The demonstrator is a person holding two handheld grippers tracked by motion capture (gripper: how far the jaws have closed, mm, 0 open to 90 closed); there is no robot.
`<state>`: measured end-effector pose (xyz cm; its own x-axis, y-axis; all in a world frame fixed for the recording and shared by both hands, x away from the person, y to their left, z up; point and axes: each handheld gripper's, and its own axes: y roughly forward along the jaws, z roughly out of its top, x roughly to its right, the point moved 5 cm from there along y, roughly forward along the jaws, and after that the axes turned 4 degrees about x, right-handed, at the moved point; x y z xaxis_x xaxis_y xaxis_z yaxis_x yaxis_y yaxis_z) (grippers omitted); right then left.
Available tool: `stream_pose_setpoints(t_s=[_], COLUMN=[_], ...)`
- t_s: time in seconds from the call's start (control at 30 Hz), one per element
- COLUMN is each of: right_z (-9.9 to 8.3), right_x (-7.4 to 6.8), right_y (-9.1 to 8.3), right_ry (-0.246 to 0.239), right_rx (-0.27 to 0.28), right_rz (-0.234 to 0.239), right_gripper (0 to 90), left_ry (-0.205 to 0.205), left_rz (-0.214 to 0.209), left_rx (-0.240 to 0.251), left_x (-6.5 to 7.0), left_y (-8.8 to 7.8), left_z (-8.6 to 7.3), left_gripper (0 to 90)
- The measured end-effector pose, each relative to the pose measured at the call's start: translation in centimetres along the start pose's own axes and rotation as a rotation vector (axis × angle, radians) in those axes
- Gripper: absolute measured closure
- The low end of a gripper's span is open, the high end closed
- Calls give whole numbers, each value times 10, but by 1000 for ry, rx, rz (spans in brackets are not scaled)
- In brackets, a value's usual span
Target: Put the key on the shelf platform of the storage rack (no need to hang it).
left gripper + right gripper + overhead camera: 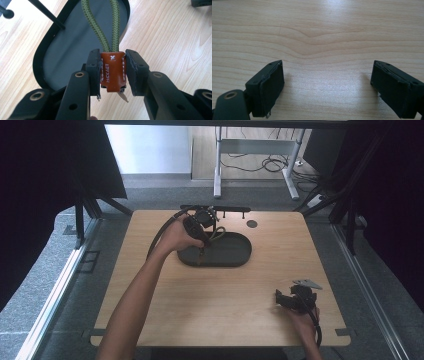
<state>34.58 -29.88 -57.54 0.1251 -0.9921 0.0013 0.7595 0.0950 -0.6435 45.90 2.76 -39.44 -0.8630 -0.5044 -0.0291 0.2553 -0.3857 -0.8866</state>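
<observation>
My left gripper (113, 71) is shut on a brown leather tab (112, 72) stitched in white, from which a loop of green braided cord (100, 23) runs away over a dark oval tray (62, 57). From above, that gripper (202, 242) hangs over the left end of the tray (235, 252), with the cord (218, 234) curling beside it. My right gripper (327, 87) stands open low over bare wood, nothing between its jaws. In the high view it (281, 298) sits near the table's front right corner.
A black bar (220, 209) lies along the table's far edge, with a round dark cable hole (252, 224) beside it. A thin black rod (47, 15) crosses above the tray. Black curtains flank the table; a desk frame (255, 160) stands behind on the floor.
</observation>
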Motion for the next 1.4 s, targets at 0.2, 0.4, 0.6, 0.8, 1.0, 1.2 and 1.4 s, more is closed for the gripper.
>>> stream_pose_setpoints(t_s=[0.2, 0.4, 0.6, 0.8, 1.0, 1.2, 1.4], right_z=[0, 0, 0, 0, 0, 0, 0], right_x=[0, 0, 0, 0, 0, 0, 0], right_y=[0, 0, 0, 0, 0, 0, 0], right_ry=[0, 1, 0, -2, -1, 1, 1], right_rx=[0, 0, 1, 2, 1, 0, 2], right_rz=[0, 0, 0, -2, -2, -2, -4], right_gripper=[115, 115, 115, 117, 117, 119, 121], left_ry=[-7, -3, 1, 11, 20, 21, 6], left_rz=[6, 10, 16, 17, 25, 16, 12], left_rx=[-2, -4, -10, -18, -25, -37, -49], left_x=[-4, -11, -19, -24, -28, -30, -33], left_y=[7, 16, 24, 28, 38, 54, 62], left_z=[3, 6, 8, 13, 16, 13, 8], left_gripper=[668, 669, 669, 668, 668, 667, 667])
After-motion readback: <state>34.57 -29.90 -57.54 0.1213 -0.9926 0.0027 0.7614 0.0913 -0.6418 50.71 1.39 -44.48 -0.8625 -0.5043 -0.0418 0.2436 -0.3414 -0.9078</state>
